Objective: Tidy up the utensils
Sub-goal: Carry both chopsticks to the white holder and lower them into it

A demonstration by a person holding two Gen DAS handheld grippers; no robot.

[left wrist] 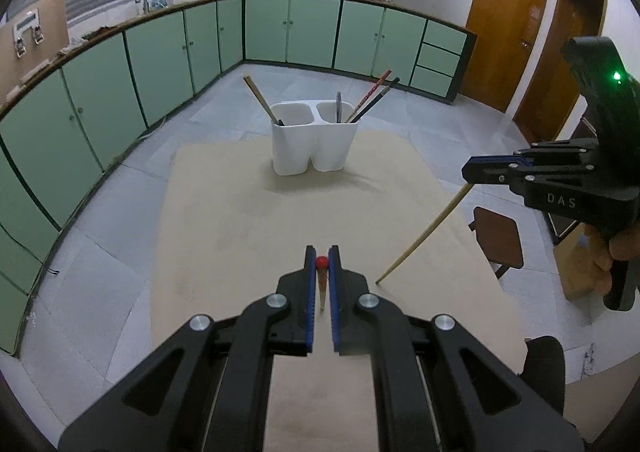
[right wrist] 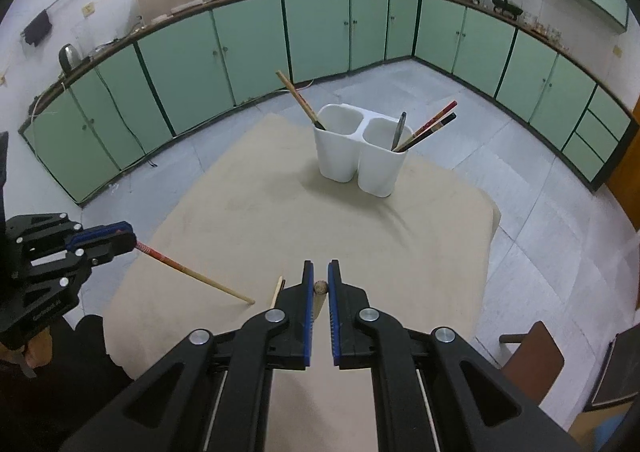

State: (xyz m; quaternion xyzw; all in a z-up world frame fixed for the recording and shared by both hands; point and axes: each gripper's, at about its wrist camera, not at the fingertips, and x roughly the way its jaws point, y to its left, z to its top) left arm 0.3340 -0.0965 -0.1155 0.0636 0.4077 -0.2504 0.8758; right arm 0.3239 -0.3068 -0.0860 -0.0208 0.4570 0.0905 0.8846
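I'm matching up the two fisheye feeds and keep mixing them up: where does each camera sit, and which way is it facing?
Left wrist view: sits on the left claw, looks along its fingers over the table at the white holder; the claw pinches a red-tipped chopstick; the right claw and a hand show at right.
Right wrist view: sits on the right claw, facing the same holder; it grips a plain chopstick; the left claw shows at left.
Shared: table, holder, green cabinets, both claws.
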